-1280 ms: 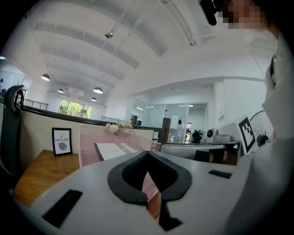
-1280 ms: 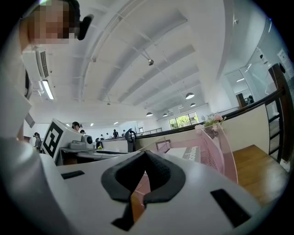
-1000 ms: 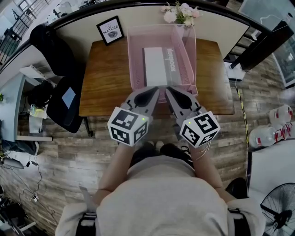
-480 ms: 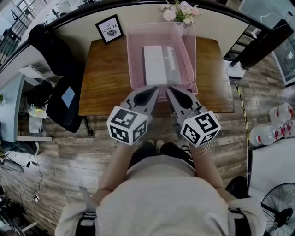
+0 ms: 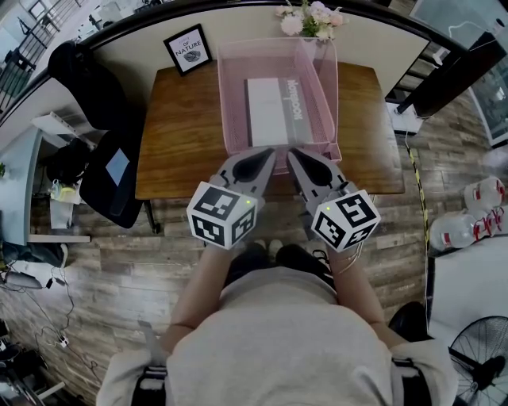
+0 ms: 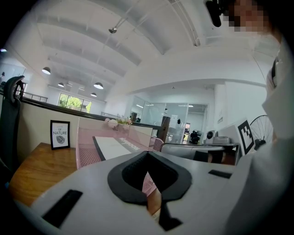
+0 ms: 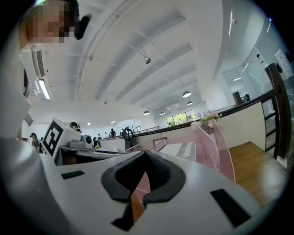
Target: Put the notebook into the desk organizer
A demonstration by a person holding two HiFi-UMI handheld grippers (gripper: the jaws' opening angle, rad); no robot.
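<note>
The notebook (image 5: 274,111), white with a grey lettered strip, lies flat inside the pink mesh desk organizer (image 5: 232,103) at the back middle of the wooden table (image 5: 178,135). My left gripper (image 5: 267,155) and right gripper (image 5: 292,155) hover side by side at the organizer's near wall, over the table's front edge. Both are shut, with nothing between their fingers. The left gripper view shows the notebook (image 6: 112,148) in the organizer (image 6: 86,150) beyond the shut left gripper (image 6: 149,183). The right gripper view shows the notebook (image 7: 181,149) and the organizer (image 7: 216,149) past the shut right gripper (image 7: 140,186).
A framed "NATURE" picture (image 5: 189,49) and a small bunch of flowers (image 5: 311,20) stand at the table's back edge against a low wall. A black chair (image 5: 115,170) sits left of the table. Water bottles (image 5: 468,226) lie on the floor at the right.
</note>
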